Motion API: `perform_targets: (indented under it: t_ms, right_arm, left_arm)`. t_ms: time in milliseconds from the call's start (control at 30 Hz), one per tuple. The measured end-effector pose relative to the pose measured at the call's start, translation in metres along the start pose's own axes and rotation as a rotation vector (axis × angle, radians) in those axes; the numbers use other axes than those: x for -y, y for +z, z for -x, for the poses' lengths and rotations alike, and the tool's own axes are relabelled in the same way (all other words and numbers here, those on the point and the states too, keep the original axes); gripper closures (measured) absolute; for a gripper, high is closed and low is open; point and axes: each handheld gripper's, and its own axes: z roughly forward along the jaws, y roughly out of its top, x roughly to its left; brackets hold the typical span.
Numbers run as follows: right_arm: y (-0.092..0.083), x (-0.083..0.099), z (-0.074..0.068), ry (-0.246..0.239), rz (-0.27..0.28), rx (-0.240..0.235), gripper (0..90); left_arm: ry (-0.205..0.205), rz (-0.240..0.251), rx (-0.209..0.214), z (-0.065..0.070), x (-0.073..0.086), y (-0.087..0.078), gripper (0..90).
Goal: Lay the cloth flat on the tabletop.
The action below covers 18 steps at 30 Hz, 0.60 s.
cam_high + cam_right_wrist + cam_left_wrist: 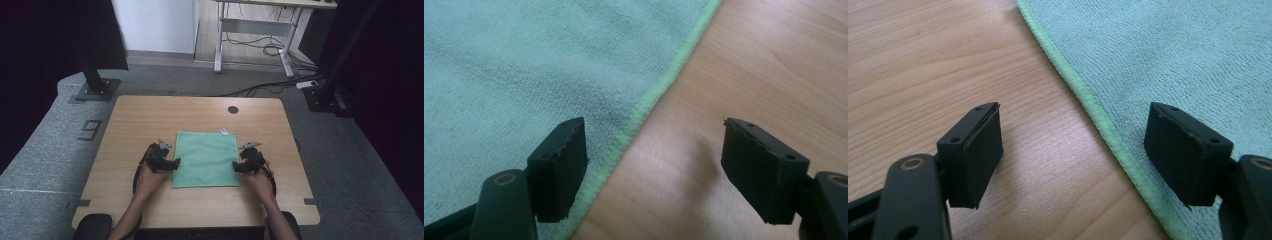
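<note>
A square mint-green terry cloth (206, 159) with a brighter green stitched hem lies flat and smooth on the pale wooden worktop (135, 120), towards its near middle. The left tongs (176, 164) straddle its left hem, spread; the right tongs (235, 166), likewise spread, straddle the right.

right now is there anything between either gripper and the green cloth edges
Nothing visible. The left gripper straddles the left hem of the green cloth with open jaws, and the right gripper straddles the right hem the same way. Only bare table lies under them; a small white tag sits at the far corner.
</note>
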Motion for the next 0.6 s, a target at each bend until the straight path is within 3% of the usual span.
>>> perform_targets:
  t_ms: [300, 467, 600]
  right_arm:
    - [0.012, -0.013, 0.004, 0.013, 0.009, -0.005, 26.4]
    - [0.011, -0.012, 0.001, 0.005, 0.017, -0.002, 27.3]
    - [0.012, -0.010, 0.004, 0.027, 0.025, -0.016, 26.3]
  left_arm:
    - [-0.026, -0.003, -0.004, -0.015, -0.009, 0.009, 21.4]
    - [-0.028, -0.004, 0.000, -0.020, -0.012, 0.013, 20.0]
    - [-0.028, -0.005, -0.001, -0.020, -0.012, 0.012, 20.8]
